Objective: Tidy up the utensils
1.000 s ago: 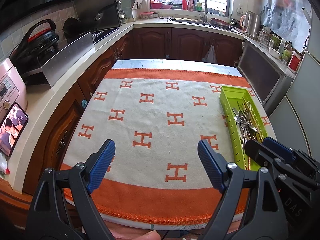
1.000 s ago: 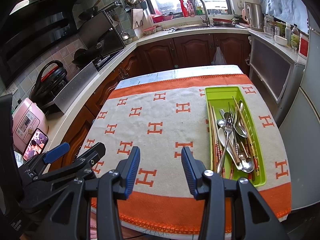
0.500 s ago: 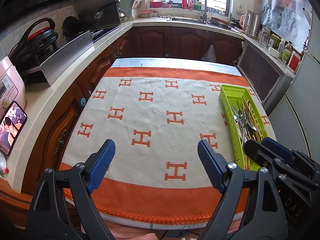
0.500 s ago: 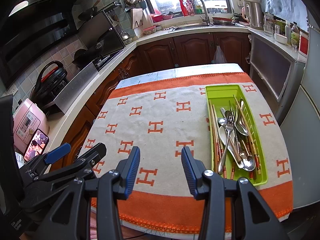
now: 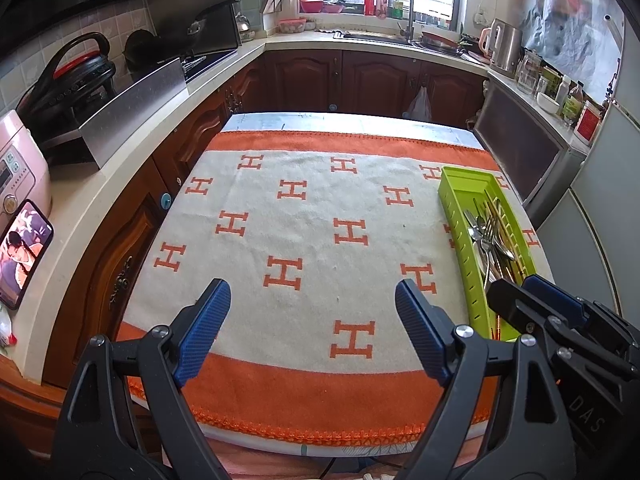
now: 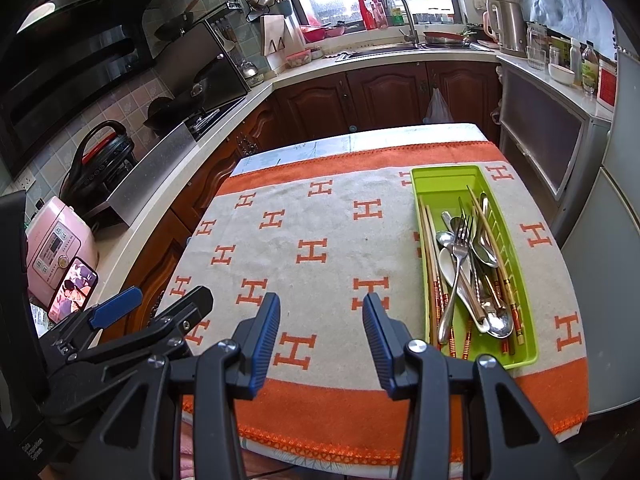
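A green utensil tray [image 6: 448, 178] lies on the right side of the table. It holds forks, spoons [image 6: 460, 276] and chopsticks piled together. In the left wrist view the tray [image 5: 460, 188] sits at the right, partly hidden by the other gripper. My left gripper [image 5: 312, 332] is open and empty above the table's near edge. My right gripper [image 6: 320, 336] is open and empty, just left of the tray's near end. Each gripper shows at the edge of the other's view.
An orange and cream cloth with H marks [image 5: 312, 216] covers the table. Kitchen counters run along the left and back, with a pink rice cooker [image 6: 60, 244], a phone [image 6: 74, 288] and a sink [image 6: 400, 46]. A grey cabinet [image 6: 552, 136] stands at the right.
Both grippers have drifted back very slightly; the table looks a little farther. Nothing was taken hold of or let go.
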`<state>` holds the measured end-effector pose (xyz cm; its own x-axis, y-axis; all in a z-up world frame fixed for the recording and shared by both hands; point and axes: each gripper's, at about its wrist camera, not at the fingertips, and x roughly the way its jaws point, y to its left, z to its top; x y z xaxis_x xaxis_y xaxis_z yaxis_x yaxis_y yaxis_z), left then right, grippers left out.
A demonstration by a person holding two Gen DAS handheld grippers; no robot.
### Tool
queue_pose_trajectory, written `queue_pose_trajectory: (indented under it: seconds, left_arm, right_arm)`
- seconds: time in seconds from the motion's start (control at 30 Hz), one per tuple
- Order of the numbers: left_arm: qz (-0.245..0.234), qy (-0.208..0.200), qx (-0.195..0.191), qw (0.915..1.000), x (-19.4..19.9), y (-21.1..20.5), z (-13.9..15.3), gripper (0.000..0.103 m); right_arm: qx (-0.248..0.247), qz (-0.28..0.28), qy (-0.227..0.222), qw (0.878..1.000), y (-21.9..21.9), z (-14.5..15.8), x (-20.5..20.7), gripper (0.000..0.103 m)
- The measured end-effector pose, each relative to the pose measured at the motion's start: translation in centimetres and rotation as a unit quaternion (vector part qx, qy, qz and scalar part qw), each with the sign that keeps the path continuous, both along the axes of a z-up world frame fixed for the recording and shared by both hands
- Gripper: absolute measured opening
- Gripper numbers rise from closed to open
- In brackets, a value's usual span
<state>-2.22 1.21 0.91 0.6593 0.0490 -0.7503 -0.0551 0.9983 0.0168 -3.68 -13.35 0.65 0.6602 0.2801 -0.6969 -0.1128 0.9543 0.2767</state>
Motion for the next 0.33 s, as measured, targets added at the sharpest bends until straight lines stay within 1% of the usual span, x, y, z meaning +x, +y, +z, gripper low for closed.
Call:
queue_pose_trajectory:
  seconds: [0.33]
  left_arm:
    - [0.000,0.007,-0.006,1.0000,-0.17,-0.04,-0.56,0.083]
  right_arm:
    - [-0.002,-0.002,0.010,1.000,0.55,-0.34,0.17,0.043]
